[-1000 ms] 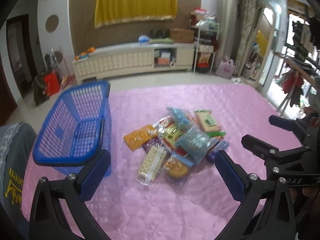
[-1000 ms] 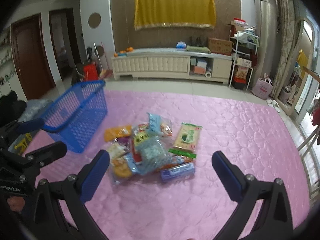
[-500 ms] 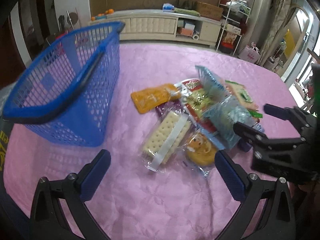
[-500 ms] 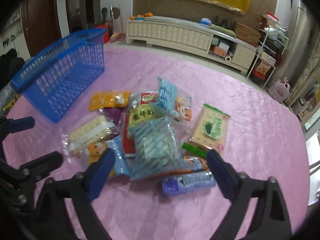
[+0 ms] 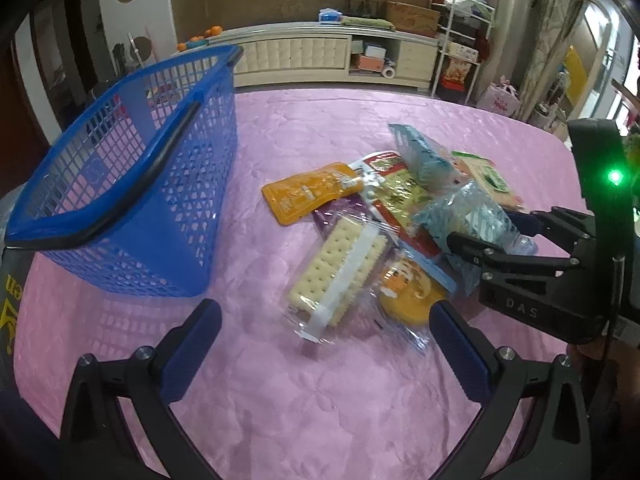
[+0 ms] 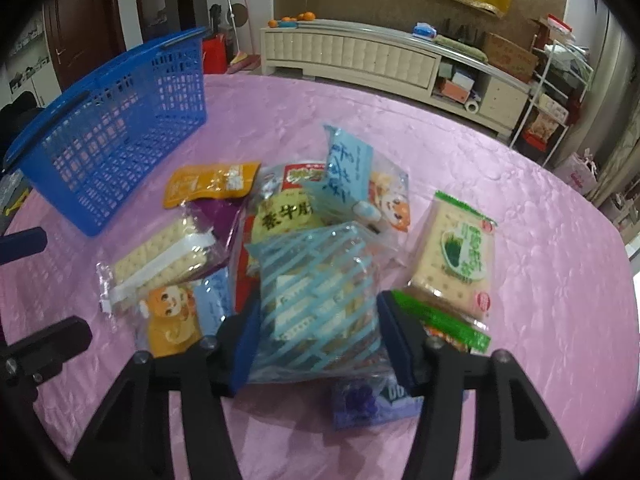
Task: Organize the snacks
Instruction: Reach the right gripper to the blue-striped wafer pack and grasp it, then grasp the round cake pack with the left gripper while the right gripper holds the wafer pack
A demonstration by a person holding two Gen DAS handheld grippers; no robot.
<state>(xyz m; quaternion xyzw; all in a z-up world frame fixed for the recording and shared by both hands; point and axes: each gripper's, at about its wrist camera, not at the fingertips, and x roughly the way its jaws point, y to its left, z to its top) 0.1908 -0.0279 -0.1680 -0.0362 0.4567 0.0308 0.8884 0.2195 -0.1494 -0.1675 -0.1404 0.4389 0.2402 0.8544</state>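
A heap of snack packets lies on the pink quilted cloth (image 5: 320, 400). My right gripper (image 6: 320, 336) is open, its jaws on either side of a blue-striped clear bag (image 6: 316, 292), which also shows in the left wrist view (image 5: 468, 216). My left gripper (image 5: 324, 328) is open and empty, just short of a clear cracker pack (image 5: 340, 272) and an orange cartoon packet (image 5: 404, 296). The blue mesh basket (image 5: 132, 176) stands empty to the left (image 6: 108, 128).
An orange pouch (image 6: 208, 188), a green cracker pack (image 6: 456, 256), a light blue packet (image 6: 344, 172) and a purple bar (image 6: 368, 404) lie in the heap. A cream cabinet (image 6: 360, 56) and shelves stand beyond the table.
Both grippers have moved down and forward to the heap. The right gripper's jaws have narrowed and now flank the blue-striped bag. The left gripper has stayed open.
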